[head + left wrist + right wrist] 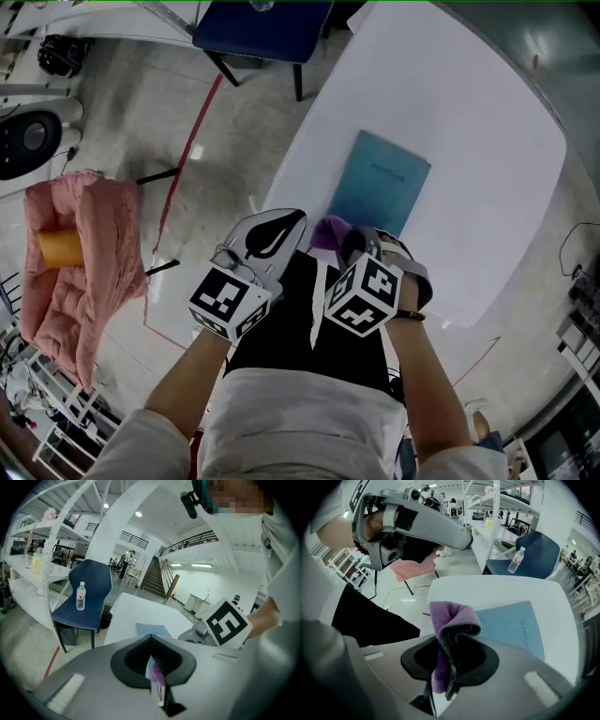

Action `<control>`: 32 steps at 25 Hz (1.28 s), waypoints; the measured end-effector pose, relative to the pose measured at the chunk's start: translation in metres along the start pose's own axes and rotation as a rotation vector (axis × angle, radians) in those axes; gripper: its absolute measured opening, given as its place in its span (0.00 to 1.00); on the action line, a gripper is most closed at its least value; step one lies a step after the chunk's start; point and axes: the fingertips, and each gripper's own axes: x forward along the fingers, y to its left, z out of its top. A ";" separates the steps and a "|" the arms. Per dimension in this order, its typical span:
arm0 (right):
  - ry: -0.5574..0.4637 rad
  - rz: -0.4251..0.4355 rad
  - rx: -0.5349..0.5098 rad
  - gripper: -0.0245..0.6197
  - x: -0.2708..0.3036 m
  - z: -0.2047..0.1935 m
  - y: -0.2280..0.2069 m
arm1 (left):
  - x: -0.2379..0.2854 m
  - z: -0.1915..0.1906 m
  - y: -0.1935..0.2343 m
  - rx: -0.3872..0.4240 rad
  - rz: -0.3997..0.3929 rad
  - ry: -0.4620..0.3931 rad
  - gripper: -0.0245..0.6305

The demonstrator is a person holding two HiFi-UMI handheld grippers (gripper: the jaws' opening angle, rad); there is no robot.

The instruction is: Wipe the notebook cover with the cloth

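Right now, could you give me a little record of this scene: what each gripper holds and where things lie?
right gripper: shut on the purple cloth
left gripper: jaws closed on a thin purple sliver, seemingly a corner of the cloth
notebook: blue, flat on the white table, untouched
wiping: not yet begun
beyond table: blue chair with a water bottle
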 end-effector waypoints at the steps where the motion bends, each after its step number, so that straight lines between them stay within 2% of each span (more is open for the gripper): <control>1: 0.000 0.000 0.002 0.20 0.000 0.001 0.000 | -0.002 -0.001 0.000 0.000 0.000 0.001 0.04; 8: -0.020 0.024 0.057 0.21 0.000 0.003 -0.002 | -0.004 0.002 0.002 0.004 0.006 -0.003 0.04; 19: -0.068 0.022 0.049 0.20 -0.001 0.005 -0.005 | 0.003 0.004 -0.006 0.015 -0.008 0.007 0.04; 24: -0.149 0.054 0.122 0.20 -0.011 0.004 -0.008 | 0.001 0.013 -0.009 0.030 -0.002 0.004 0.04; 29: -0.274 0.096 0.289 0.20 -0.037 0.004 -0.021 | 0.001 0.024 -0.014 0.048 -0.008 0.005 0.04; 32: -0.350 0.094 0.345 0.20 -0.059 0.004 -0.027 | 0.001 0.033 -0.024 0.061 -0.020 0.003 0.04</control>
